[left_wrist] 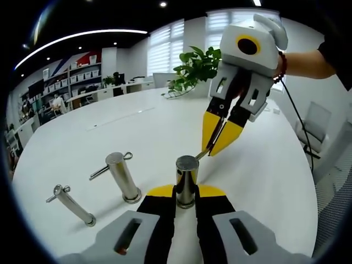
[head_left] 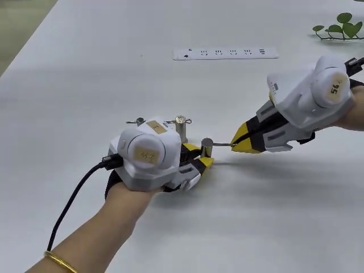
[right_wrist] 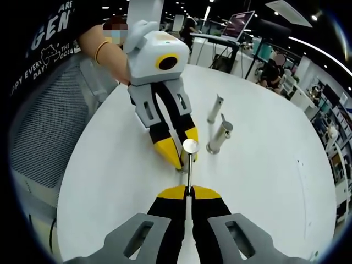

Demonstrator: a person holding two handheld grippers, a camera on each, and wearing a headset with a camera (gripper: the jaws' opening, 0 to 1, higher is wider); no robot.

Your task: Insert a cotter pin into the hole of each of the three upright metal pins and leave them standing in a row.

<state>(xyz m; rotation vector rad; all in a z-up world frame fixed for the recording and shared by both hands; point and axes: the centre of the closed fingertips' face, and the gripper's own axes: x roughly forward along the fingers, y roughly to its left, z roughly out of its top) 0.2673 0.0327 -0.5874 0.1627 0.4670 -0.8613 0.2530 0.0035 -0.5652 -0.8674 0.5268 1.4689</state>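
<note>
Read "56" on the round label of the right gripper [head_left: 243,141]; could not be read on the pale label of the left gripper [left_wrist: 186,193]. Read "ARE" and "GEN" in part on the dark shirt [right_wrist: 60,16] in the right gripper view. Clenched with the left jaws nearly closed on the shaft of the near metal pin [head_left: 206,148], upright on the white table [head_left: 170,79]. Grasped in the closed right jaws: one thin cotter pin [head_left: 222,144], level, its free end touching the head of that pin from 3 o'clock; could not be told whether it had entered the hole. Stood at 10 o'clock of the gripped pin: the middle metal pin [head_left: 181,128] and, past it at 9 o'clock, the far metal pin [head_left: 139,121], each carrying its own cotter pin through the head. Reached in from 7 o'clock with the left forearm, a gold bangle [head_left: 60,263] at the wrist, and from 3 o'clock with the right hand. Lay well apart at 12 o'clock: a white power strip [head_left: 226,53].
</note>
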